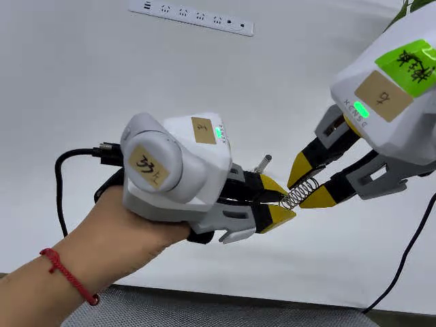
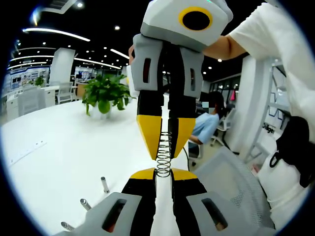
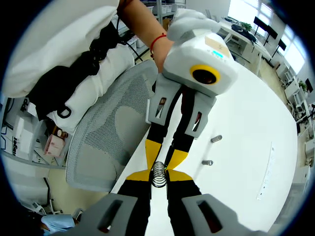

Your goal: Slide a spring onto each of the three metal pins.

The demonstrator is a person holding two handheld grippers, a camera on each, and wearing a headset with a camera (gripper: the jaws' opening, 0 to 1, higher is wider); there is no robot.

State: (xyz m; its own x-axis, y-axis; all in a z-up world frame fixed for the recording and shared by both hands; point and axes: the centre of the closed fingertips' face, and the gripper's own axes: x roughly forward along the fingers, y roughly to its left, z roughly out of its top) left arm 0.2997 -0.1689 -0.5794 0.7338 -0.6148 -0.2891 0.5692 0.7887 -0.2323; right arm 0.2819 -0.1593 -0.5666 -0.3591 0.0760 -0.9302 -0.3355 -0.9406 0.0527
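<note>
Spring (image 2: pixel 164 150) stretched between my left gripper (image 2: pixel 163 172) and right gripper (image 3: pixel 159 175), both clamped on its ends; uneven pull could kink it or fling it loose

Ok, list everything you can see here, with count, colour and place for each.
spring: one, silver, pinched between both hand-held grippers' tips
metal pins: three, silver, on the table
table: one, white, under the work
power strip: one, white, table's far side
plant: one, green, table's far end
mesh chair: one, grey, beside the table
left hand-held gripper: white, yellow-tipped, shut on spring
right hand-held gripper: white, yellow-tipped, shut on spring
hand: one, red wrist cord, holds left hand-held gripper
</note>
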